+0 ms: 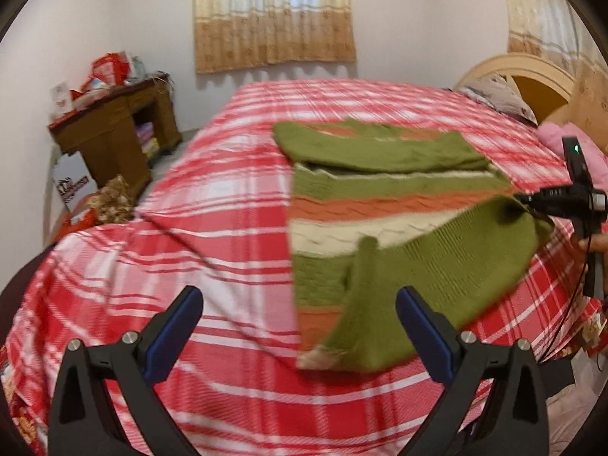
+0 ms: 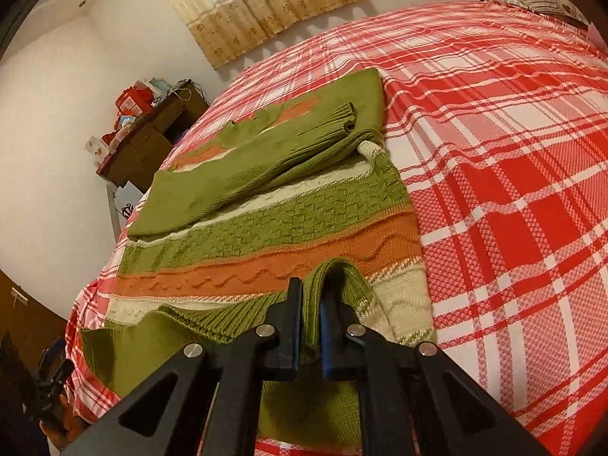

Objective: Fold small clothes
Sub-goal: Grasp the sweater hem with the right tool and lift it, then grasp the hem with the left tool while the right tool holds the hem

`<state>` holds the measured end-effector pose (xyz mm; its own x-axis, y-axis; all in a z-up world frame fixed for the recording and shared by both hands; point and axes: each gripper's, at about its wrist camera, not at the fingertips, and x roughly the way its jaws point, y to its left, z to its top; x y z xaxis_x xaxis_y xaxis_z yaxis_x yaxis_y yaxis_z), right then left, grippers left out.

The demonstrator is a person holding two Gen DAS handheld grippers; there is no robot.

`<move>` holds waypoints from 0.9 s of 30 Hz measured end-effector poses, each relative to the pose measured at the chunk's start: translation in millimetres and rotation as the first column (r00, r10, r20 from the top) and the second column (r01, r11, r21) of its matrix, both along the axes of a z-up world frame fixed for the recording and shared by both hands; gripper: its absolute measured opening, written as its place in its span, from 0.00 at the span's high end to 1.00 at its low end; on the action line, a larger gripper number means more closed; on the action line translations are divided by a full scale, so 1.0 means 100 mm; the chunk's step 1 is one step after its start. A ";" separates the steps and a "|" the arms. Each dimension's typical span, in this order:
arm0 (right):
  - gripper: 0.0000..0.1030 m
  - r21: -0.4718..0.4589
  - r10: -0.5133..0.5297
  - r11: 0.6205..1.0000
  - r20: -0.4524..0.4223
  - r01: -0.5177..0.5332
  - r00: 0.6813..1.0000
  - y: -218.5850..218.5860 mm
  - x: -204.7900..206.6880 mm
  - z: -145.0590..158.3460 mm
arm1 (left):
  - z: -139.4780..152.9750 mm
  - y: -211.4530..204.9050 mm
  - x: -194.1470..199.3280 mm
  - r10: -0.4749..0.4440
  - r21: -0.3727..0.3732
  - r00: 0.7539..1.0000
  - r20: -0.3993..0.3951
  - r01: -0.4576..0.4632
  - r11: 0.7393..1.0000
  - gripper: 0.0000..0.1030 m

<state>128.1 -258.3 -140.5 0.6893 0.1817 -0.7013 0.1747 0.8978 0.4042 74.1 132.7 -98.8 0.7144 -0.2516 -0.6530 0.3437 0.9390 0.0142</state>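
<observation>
Sleeve fold in progress on the knit sweater

Left gripper (image 1: pixel 300 326) hangs released over the near side of the bed (image 1: pixel 228 228), jaws wide apart, nothing in them. The sweater (image 1: pixel 380 205) lies flat mid-bed, nearer the headboard side: chunky green knit with orange and cream bands, far sleeve already folded across. Right gripper (image 2: pixel 311 317) is clenched on the near sleeve's ribbed cuff (image 2: pixel 338 273), lifting it. Looks soft, floppy and stretchy, so I'd pinch cuffs and hem corners, not the loose middle.
</observation>
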 end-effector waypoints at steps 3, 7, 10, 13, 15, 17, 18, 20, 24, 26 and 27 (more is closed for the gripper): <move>0.93 -0.022 0.006 1.000 0.001 -0.005 1.000 0.03 0.00 0.00 | -0.12 -0.15 0.12 -0.022 -0.033 0.998 -0.065 0.020 0.999 0.03; 0.93 -0.042 0.021 0.999 0.002 -0.021 1.000 0.06 0.01 0.01 | -0.24 -0.31 0.24 -0.065 -0.079 0.986 -0.151 0.053 0.995 0.43; 0.92 -0.008 0.028 1.000 0.007 -0.028 1.000 0.03 0.01 0.02 | -0.36 -0.39 0.31 -0.057 -0.063 0.976 -0.209 0.044 0.997 0.71; 0.89 0.140 0.015 0.990 0.029 -0.019 0.999 -0.13 -0.04 0.04 | -0.37 -0.36 0.27 -0.051 -0.093 0.978 -0.201 0.032 0.995 0.81; 0.84 0.187 0.007 0.982 0.044 -0.015 0.999 -0.18 -0.08 0.09 | -0.36 -0.34 0.26 -0.051 -0.088 0.979 -0.195 0.034 0.996 0.86; 0.76 0.228 -0.004 0.973 0.098 -0.018 0.995 -0.28 -0.16 0.20 | -0.36 -0.35 0.24 -0.038 -0.061 0.983 -0.180 0.028 0.998 0.86; 0.65 0.239 -0.015 0.971 0.125 -0.015 0.992 -0.33 -0.21 0.25 | -0.36 -0.35 0.24 -0.037 -0.061 0.983 -0.180 0.026 0.998 0.86; 0.38 0.235 -0.061 0.972 0.192 0.015 0.979 -0.44 -0.34 0.41 | -0.37 -0.32 0.27 -0.034 -0.074 0.981 -0.191 0.021 0.997 0.86; 0.30 0.091 -0.018 0.996 0.247 -0.005 0.969 -0.38 -0.42 0.57 | -0.37 -0.33 0.31 -0.029 -0.079 0.980 -0.199 0.014 0.997 0.82; 0.30 -0.022 0.062 0.998 0.212 -0.059 0.975 -0.22 -0.33 0.56 | -0.38 -0.34 0.32 -0.026 -0.075 0.981 -0.193 0.012 0.997 0.80; 0.30 -0.073 0.105 0.993 0.192 -0.092 0.976 -0.12 -0.27 0.54 | -0.38 -0.34 0.32 -0.026 -0.070 0.982 -0.189 0.012 0.997 0.80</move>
<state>101.3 -270.5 -86.8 0.7951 0.2149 -0.5671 0.0075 0.9316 0.3635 105.8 98.3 -136.3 0.5736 -0.3128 -0.7570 0.3517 0.9287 -0.1173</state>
